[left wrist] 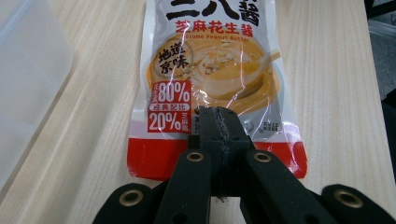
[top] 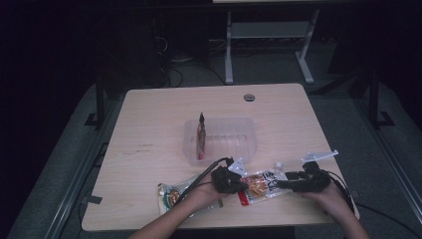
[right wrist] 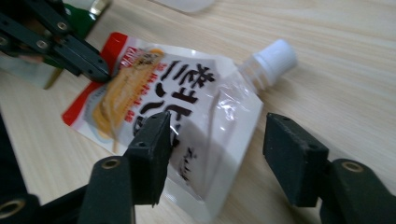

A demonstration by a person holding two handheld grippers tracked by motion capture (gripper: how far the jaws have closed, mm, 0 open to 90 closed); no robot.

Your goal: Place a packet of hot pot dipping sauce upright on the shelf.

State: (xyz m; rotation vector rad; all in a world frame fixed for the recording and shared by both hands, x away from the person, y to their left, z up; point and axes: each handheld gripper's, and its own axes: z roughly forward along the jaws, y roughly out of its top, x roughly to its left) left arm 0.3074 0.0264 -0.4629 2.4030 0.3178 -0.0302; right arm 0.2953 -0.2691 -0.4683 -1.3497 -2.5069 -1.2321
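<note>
Red-bottomed and glossy, the sesame peanut butter pouch (top: 260,186) lay flat near the front edge of the wooden table (top: 149,124), between two hand-held tools. The left tool (left wrist: 218,122) had its jaws pressed together over the pouch's red bottom edge, apparently pinning it in place, though whether film sat between them could not be told. The right tool (right wrist: 215,154), jaws spread wide, straddled the end near the white screw cap (right wrist: 275,58), seemingly lined up for a grip. Behind stood a clear plastic container (top: 239,144) with one packet (top: 201,135) upright inside.
</note>
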